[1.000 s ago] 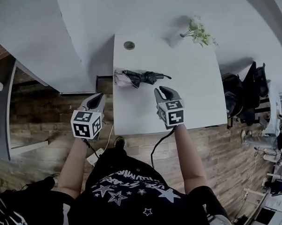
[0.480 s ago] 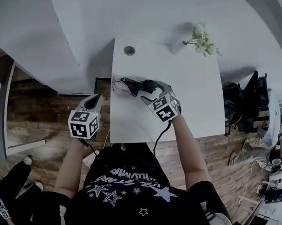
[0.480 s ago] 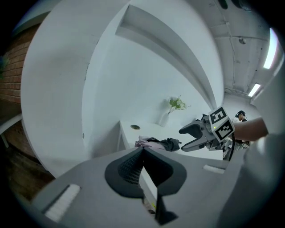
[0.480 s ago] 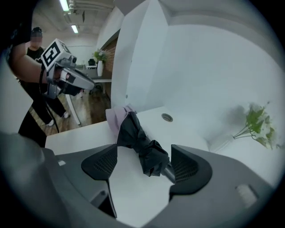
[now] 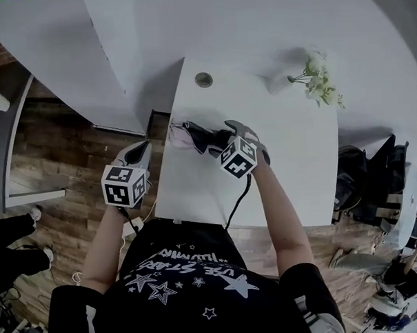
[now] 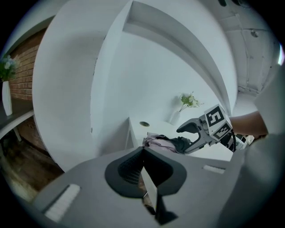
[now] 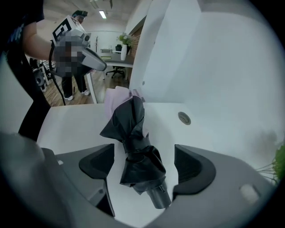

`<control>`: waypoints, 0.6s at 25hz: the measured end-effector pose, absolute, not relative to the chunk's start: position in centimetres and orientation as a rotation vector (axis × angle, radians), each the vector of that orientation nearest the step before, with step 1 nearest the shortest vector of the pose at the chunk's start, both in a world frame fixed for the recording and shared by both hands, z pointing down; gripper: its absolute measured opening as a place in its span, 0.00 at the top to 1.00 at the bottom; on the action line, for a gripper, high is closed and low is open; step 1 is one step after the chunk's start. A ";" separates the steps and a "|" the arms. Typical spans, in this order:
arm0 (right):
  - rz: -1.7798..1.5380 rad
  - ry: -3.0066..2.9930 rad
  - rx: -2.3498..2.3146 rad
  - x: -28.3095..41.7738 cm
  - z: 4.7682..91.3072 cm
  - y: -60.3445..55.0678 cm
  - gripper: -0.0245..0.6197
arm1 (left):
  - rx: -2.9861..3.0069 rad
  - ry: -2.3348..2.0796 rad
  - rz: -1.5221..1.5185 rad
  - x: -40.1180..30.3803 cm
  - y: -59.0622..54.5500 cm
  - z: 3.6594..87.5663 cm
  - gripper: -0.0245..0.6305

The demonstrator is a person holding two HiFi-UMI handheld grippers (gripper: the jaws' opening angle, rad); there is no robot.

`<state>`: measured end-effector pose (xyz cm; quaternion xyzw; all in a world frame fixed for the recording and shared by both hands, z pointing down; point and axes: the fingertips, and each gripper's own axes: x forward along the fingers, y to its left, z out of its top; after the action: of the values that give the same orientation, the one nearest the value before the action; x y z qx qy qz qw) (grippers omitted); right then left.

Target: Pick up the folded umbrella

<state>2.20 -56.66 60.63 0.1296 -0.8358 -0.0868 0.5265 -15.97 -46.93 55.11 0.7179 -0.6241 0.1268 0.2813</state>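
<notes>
Two jaws of the right gripper have just been opening, straddling the folded umbrella untouched; left gripper, at its nine o'clock off the table, pressed together.

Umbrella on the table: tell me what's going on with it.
A person holds a gripper in each hand at a white table. The right gripper has just been opening its jaws, which now straddle the umbrella without touching it. The umbrella lies folded on the table. The left gripper is shut and empty, off the table's left edge.
</notes>
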 end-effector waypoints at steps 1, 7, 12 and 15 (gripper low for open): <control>-0.211 -1.990 0.281 2.0 61.0 -56.6 0.28 | 1.918 -1.675 0.343 -15.9 -47.0 55.2 0.96; -0.188 -1.945 0.164 1.7 62.8 -56.4 0.37 | 1.897 -1.684 0.352 -15.2 -47.2 55.8 0.96; -0.251 -1.913 0.103 0.8 63.6 -56.8 0.44 | 1.887 -1.680 0.363 -14.8 -47.3 56.3 0.96; -0.250 -1.871 0.036 0.6 64.2 -56.6 0.46 | 1.880 -1.683 0.361 -14.7 -47.4 56.5 0.96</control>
<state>0.61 -56.60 64.20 0.0152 -0.8026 -0.1074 0.5865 -14.71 -47.36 56.45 0.7054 -0.6314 0.1356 0.2922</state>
